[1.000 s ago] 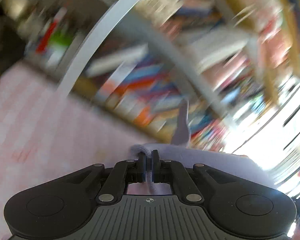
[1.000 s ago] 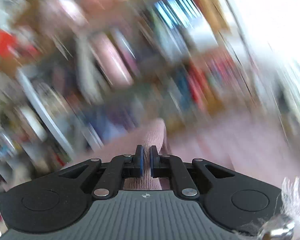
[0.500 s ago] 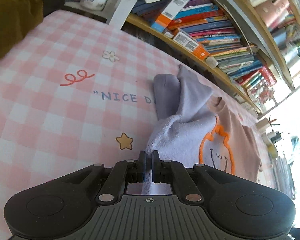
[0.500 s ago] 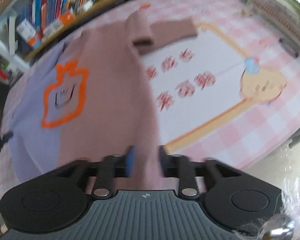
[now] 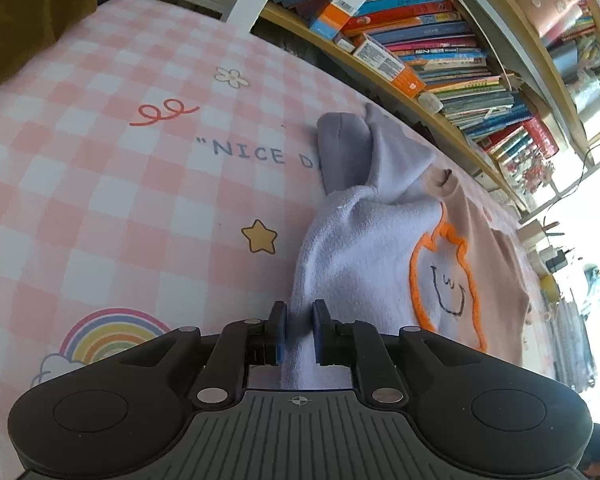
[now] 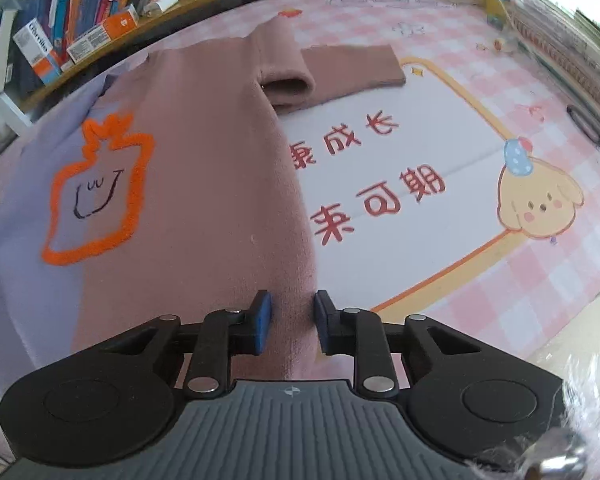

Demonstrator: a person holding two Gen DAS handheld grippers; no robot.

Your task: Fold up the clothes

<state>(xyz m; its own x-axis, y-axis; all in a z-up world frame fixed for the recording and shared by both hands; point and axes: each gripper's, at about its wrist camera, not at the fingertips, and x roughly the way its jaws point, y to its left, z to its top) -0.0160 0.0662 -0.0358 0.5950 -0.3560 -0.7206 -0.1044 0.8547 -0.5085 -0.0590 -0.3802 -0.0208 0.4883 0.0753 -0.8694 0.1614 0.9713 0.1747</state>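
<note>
On the pink checked sheet [image 5: 120, 184], sweater [image 6: 204, 184] now lies spread flat, no longer airborne. Left gripper [image 5: 299, 332] and right gripper [image 6: 292, 322] have both parted, hem slack between them; laid out for folding, I judge.

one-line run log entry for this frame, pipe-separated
phase: laying out | sweater: flat on checked mat | left claw: open, hem between pads | right claw: open, hem between pads | sleeves: both folded

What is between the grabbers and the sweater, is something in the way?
Nothing visible. The sweater lies flat on the checked cloth, and its hem already sits between the open jaws of the left gripper and the right gripper.
</note>
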